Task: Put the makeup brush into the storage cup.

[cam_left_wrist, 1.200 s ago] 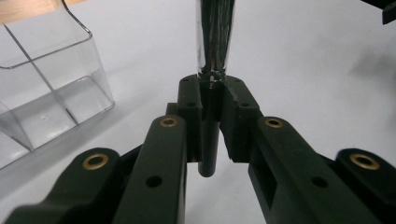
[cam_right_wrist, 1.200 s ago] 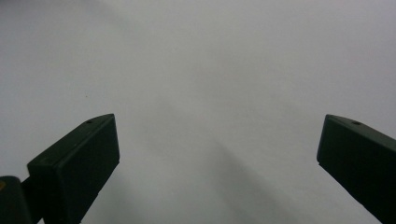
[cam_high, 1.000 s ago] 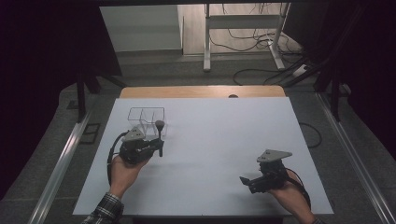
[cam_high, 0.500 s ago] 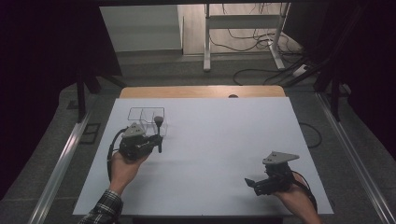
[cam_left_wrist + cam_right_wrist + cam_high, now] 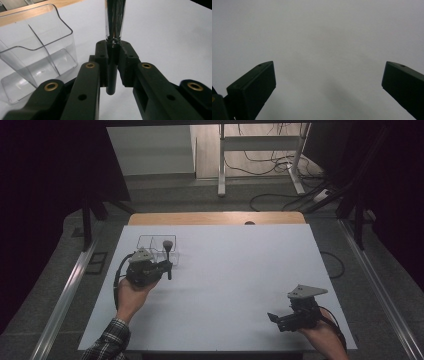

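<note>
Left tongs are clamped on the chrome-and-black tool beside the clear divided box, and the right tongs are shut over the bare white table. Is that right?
Not quite: the right tongs are open, jaws wide apart over the white table, as the right gripper view shows. The left tongs are indeed clamped on the chrome-and-black tool beside the clear divided box.

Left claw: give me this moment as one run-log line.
left claw: shut on tool | tool: upright, beside clear bin, not inside | right claw: open, nothing held, over table
</note>
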Tool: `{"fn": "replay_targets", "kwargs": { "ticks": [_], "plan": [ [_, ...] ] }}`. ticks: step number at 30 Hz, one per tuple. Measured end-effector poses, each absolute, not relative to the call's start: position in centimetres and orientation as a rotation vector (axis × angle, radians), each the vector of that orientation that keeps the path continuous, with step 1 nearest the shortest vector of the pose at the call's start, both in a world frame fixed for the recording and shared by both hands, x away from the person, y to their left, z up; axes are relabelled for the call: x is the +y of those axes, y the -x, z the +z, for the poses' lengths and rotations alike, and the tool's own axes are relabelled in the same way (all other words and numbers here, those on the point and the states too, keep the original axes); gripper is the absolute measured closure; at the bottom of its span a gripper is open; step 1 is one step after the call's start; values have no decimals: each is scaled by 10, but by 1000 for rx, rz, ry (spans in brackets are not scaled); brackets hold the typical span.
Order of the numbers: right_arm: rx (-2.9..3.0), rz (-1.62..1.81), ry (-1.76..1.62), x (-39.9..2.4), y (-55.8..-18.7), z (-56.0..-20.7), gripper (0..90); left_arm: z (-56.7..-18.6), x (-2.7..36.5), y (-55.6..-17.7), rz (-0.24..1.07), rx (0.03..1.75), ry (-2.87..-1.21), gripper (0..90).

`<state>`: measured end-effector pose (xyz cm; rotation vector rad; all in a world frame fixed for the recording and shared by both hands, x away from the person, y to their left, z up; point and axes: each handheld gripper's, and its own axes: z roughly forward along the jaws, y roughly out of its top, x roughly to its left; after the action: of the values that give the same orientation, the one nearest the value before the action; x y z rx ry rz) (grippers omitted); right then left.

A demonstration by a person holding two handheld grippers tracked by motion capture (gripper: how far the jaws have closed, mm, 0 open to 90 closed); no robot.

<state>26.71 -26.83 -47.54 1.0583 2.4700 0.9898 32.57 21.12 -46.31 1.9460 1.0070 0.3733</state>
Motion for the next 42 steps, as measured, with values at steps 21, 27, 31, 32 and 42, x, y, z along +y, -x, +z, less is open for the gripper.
{"fn": "replay_targets", "kwargs": {
  "ticks": [21, 27, 31, 32, 42],
  "plan": [
    [2443, 957, -1110, -280, -258, -478, 0, -453, 220, -338, 413, 1016, -1938, 790],
    [2434, 963, -1129, -284, -255, -478, 0, -449, 223, -342, 422, 1022, -1930, 791],
    [2430, 963, -1136, -286, -253, -478, 0, -446, 224, -346, 426, 1021, -1925, 791],
    [2432, 961, -1136, -287, -253, -478, 0, -445, 224, -347, 425, 1025, -1922, 790],
    [2421, 967, -1153, -291, -250, -478, 0, -437, 226, -356, 439, 1023, -1914, 791]
  ]
}}
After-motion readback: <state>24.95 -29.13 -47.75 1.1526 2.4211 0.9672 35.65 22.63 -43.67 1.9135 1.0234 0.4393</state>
